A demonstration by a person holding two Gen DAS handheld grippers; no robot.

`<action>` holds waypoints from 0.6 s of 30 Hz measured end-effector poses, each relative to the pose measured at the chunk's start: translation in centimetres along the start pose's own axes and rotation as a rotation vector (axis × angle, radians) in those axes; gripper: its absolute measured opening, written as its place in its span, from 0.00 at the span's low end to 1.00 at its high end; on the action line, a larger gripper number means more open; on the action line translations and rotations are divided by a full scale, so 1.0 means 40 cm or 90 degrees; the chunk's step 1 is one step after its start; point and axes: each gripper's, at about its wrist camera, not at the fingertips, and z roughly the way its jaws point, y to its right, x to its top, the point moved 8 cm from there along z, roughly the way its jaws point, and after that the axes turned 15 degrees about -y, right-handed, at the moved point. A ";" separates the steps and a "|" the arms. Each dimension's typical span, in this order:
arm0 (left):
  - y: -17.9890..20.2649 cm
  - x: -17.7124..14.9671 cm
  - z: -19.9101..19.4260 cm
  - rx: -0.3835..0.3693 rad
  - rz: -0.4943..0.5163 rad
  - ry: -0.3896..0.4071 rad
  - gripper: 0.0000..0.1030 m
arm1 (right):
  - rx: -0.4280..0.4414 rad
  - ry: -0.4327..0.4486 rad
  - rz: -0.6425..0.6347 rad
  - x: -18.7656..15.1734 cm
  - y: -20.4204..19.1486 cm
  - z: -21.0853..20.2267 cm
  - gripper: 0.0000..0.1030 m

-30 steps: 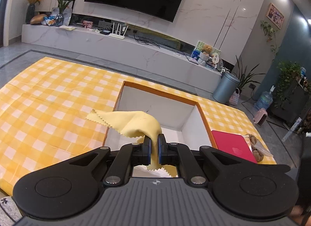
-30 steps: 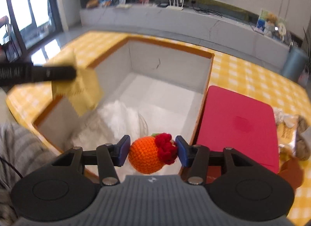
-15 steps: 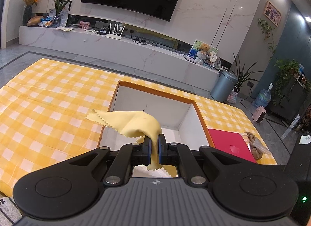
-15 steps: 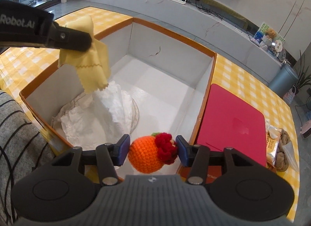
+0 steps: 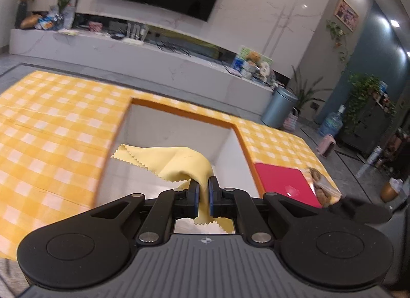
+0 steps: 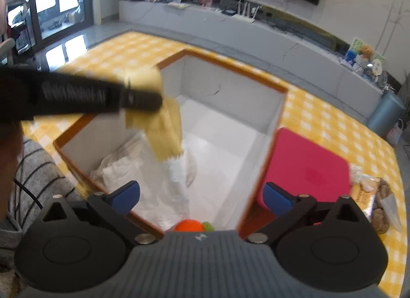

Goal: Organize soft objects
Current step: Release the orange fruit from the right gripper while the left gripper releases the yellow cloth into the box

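Note:
My left gripper [image 5: 202,196] is shut on a yellow zigzag-edged cloth [image 5: 179,163], holding it above the white box [image 5: 179,128] with the orange rim. From the right wrist, the same cloth [image 6: 164,128] hangs from the left gripper's dark finger [image 6: 138,98] over the box [image 6: 230,98]. My right gripper [image 6: 202,196] has its jaws opening wide, with nothing between the blue pads. The orange crocheted fruit [image 6: 188,226] lies low in the box's near end, partly hidden by the gripper body. A white crumpled cloth [image 6: 143,169] rests on the box floor.
A red pad [image 6: 305,167] lies to the right of the box on the yellow checked tablecloth [image 5: 51,128]. A clear snack bag [image 6: 379,200] sits past the pad. A striped sleeve [image 6: 33,185] shows at the left. A TV unit and bin stand behind.
The right gripper's jaws spread wide and let go of the orange crocheted fruit, which dropped into the box. The left gripper still holds the yellow cloth above the box.

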 end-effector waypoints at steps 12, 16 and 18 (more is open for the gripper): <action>0.053 -0.046 0.100 0.019 0.033 -0.079 0.18 | -0.116 0.010 0.089 -0.036 0.178 -0.024 0.97; 0.029 -0.044 0.094 0.047 -0.001 -0.069 0.70 | -0.099 0.012 0.090 -0.037 0.181 -0.015 0.97; 0.022 -0.038 0.068 0.071 -0.013 -0.038 0.80 | -0.089 0.014 0.089 -0.041 0.178 -0.015 0.97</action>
